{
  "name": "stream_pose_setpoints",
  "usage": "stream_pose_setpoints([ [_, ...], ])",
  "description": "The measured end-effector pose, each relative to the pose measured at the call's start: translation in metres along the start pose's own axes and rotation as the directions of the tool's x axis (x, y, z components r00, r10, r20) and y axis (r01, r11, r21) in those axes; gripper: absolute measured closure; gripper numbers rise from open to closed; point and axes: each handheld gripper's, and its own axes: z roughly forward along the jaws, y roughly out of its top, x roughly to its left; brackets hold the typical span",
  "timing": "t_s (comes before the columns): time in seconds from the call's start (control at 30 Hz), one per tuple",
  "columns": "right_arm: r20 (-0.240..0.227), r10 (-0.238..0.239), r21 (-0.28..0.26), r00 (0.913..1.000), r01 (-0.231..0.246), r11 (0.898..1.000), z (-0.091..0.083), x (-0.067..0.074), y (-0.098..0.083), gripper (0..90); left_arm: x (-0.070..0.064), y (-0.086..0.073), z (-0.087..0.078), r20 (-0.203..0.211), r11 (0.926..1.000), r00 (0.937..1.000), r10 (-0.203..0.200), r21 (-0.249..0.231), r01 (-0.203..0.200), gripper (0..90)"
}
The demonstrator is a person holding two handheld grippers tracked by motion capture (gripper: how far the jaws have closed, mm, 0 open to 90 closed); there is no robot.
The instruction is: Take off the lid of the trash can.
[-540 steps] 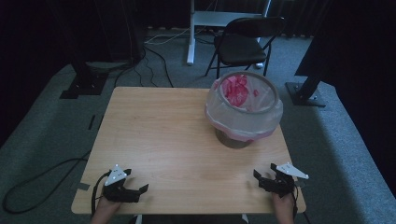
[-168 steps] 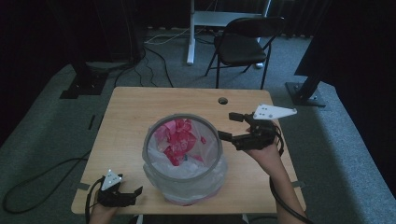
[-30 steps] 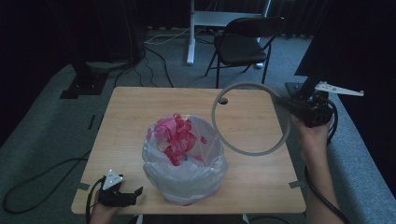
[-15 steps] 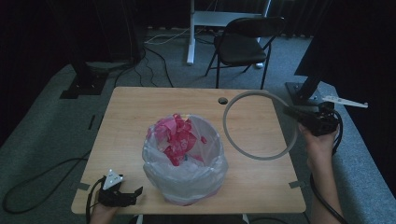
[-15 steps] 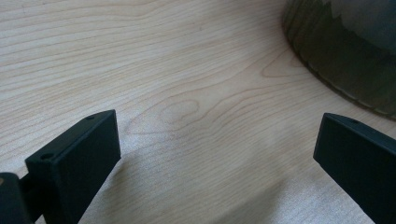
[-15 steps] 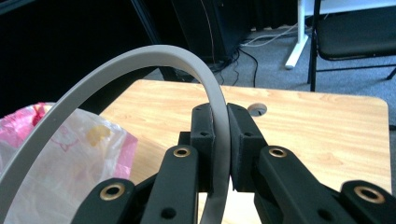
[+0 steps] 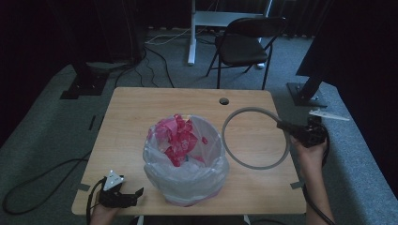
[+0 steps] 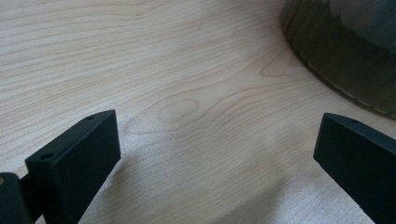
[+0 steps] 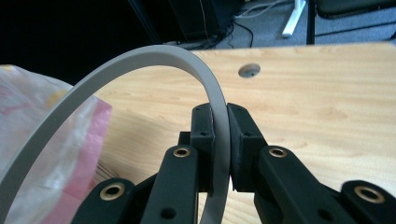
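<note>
Two grippers in play, and I'll start with the near one. My left gripper (image 7: 123, 197) rests at the front left corner of the table (image 7: 141, 112), jaws spread wide with nothing between them, just bare wood grain in the left gripper view. I read it as parked there, out of the way, just beside the bin (image 8: 345, 60) whose ribbed grey wall curves past at the edge of that view.

Next out, the bin (image 7: 185, 187) itself stands near the front middle of the table, lined with a clear bag (image 7: 187, 176) that drapes loose over its rim. Inside sits a heap of crumpled pink wrappers (image 7: 176, 138), piled toward the left and back; I can't tell what lies under them.

Farther right, my right gripper (image 7: 287, 126) pinches the grey ring (image 7: 256, 138) by its edge, pads clamped on either side of the band, clear in the right gripper view (image 9: 219, 135). Gripping it at the rim keeps the hoop flat and lets the whole circle hang out over the table, to the right of the bin and apart from it. My guess: the ring is being set aside so the bag can come free.

Beyond the table, a chair (image 7: 246, 47) on grey carpet.
</note>
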Motion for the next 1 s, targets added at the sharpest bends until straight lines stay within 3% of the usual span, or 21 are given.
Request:
stream_pose_setpoints([
  [0.63, 0.013, 0.075, 0.091, 0.9971, -0.076, 0.993, 0.046, -0.039, -0.063, 82.1, 0.0, 0.0, 0.0, 0.003, 1.0, 1.0, 0.001, 0.003, -0.001, 0.6],
  [1.0, 0.056, 0.1, 0.143, 0.9934, -0.107, 0.984, 0.066, -0.054, -0.092, 82.0, 0.0, 0.0, 0.0, 0.007, 1.0, 1.0, 0.002, 0.001, -0.002, 0.6],
])
